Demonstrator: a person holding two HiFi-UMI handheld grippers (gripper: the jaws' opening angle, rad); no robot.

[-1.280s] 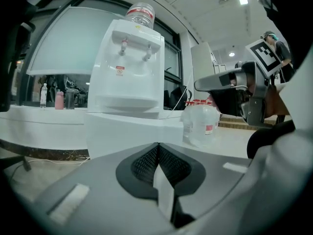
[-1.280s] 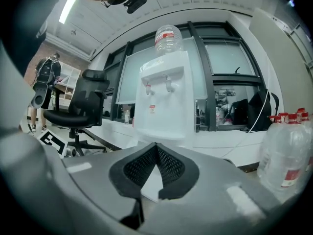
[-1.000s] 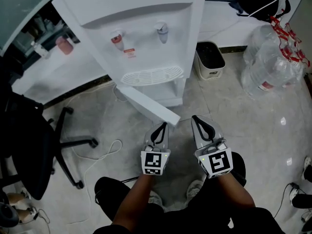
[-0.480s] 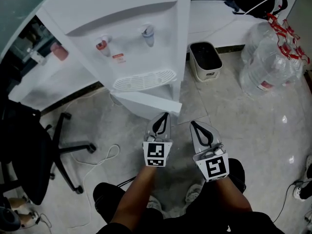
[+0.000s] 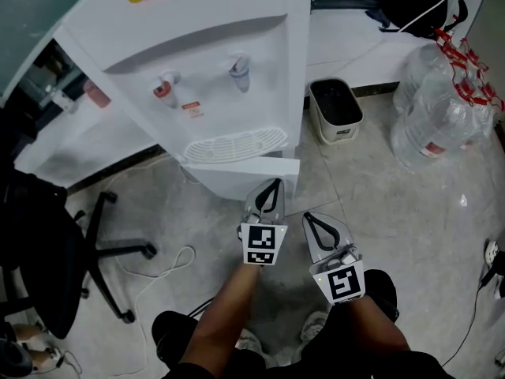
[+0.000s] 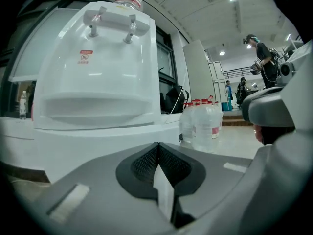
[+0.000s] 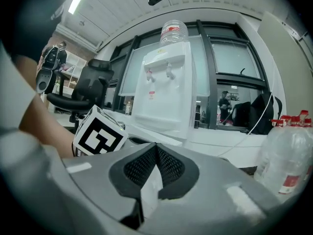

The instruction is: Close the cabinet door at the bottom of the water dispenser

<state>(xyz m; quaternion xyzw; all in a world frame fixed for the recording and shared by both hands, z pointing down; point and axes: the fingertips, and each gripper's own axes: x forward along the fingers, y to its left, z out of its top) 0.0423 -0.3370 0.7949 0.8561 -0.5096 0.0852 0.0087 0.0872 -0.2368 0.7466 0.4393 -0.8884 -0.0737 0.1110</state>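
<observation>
The white water dispenser [image 5: 213,61] stands ahead of me, with red and blue taps. Its bottom cabinet door [image 5: 237,172] lies almost flush with the front; only its top edge still stands out a little. My left gripper [image 5: 275,182] is shut and empty, its tip against the door's right part. In the left gripper view the door's white face [image 6: 93,148] fills the space just past the closed left gripper [image 6: 156,146]. My right gripper [image 5: 307,216] is shut and empty too. It hangs back from the door over the floor, and its own view shows the dispenser [image 7: 168,92] farther off.
A small bin [image 5: 335,110] with a black liner stands right of the dispenser. Large water jugs [image 5: 442,113] sit farther right. A black office chair [image 5: 55,243] and a loose white cable [image 5: 170,263] are on the tiled floor at left. My legs are below the grippers.
The door has swung from wide open to almost shut. My left gripper moved forward with it against its face. The right gripper stayed back, a little lower in view.
</observation>
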